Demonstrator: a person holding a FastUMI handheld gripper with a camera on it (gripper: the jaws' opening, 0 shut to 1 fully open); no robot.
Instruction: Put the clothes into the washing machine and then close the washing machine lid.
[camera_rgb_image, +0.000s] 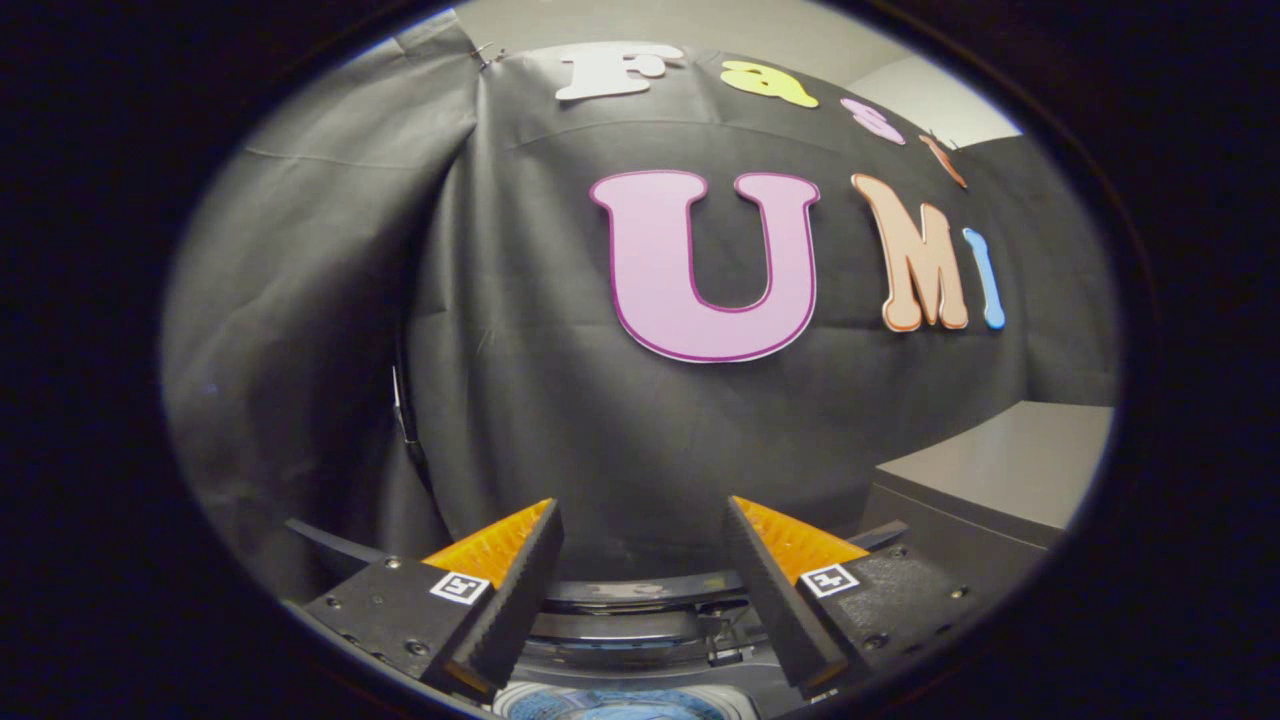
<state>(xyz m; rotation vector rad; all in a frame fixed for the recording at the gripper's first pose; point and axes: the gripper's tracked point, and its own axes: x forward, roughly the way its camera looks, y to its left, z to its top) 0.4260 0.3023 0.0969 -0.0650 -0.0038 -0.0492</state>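
Above the washing machine, the gripper hangs with its 2 fingers spread wide apart and nothing between them; only the black cloth wall shows through the gap. Below and between the fingers lies the machine's top; a dark curved rim runs just ahead of them, and under it a round opening shows blue, which may be the tub or the clothes lying in it; the small patch in view is too little to tell which. Whether the dark arc is the raised lid or the rim of the opening cannot be told either. To the right, beyond the right finger, stands a grey box-like surface, near the machine.

Judged from the empty claw over the opening, the loading step looks either done or between trips; the lid would then be the step at hand. The next move calls for tilting the gripper downward to bring the lid's edge into sight, setting the fingers on that edge, then lowering it smoothly until it seats flat on the machine.
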